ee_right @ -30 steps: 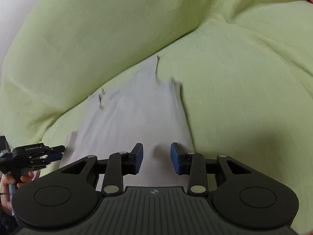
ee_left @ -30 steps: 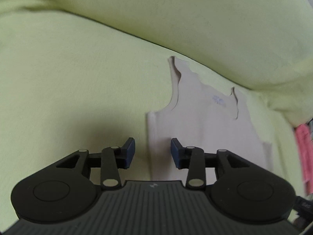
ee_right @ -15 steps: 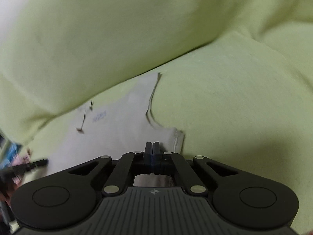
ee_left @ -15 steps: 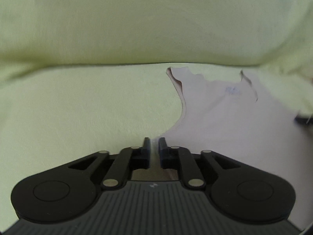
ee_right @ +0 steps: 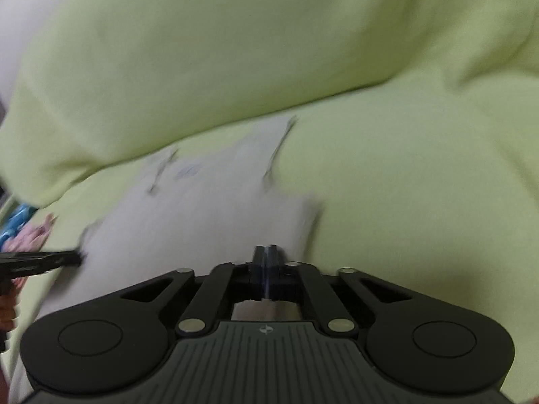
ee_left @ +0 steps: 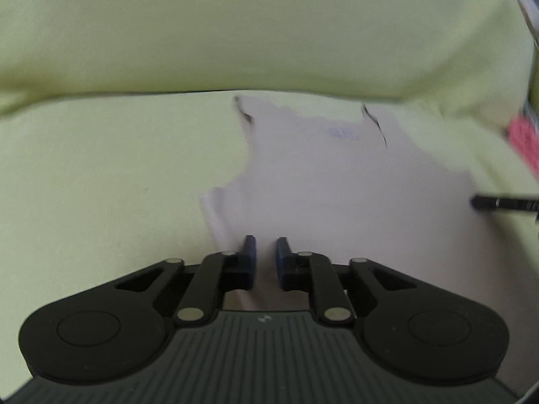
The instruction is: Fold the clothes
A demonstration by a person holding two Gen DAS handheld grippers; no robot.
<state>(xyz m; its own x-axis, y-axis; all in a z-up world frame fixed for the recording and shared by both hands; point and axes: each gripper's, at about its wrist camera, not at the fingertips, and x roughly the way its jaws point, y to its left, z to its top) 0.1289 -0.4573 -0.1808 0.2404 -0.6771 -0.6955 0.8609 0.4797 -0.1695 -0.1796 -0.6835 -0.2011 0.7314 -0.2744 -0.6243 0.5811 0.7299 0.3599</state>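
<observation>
A white sleeveless top (ee_left: 337, 185) lies flat on the yellow-green cover, straps toward the back cushion. My left gripper (ee_left: 266, 249) is at its near left hem; the jaws are closing, with a narrow strip of fabric between the blue pads. My right gripper (ee_right: 266, 252) is at the near right hem of the top (ee_right: 202, 229); its pads are almost together on a thin fold and are just starting to part. Each view catches the other gripper's black tip at the side, the right gripper (ee_left: 498, 202) and the left gripper (ee_right: 40, 259).
A yellow-green cushioned seat (ee_left: 101, 175) and a back cushion (ee_right: 235, 50) fill both views. A pink item (ee_left: 525, 138) sits at the far right edge. A blue and pink patterned cloth (ee_right: 23, 229) lies at the left, above a hand (ee_right: 6, 303).
Both grippers stood open over the top's near hem a second ago; now both have closed onto it at the corners. Both views have rolled, and the picture is blurred by motion.
</observation>
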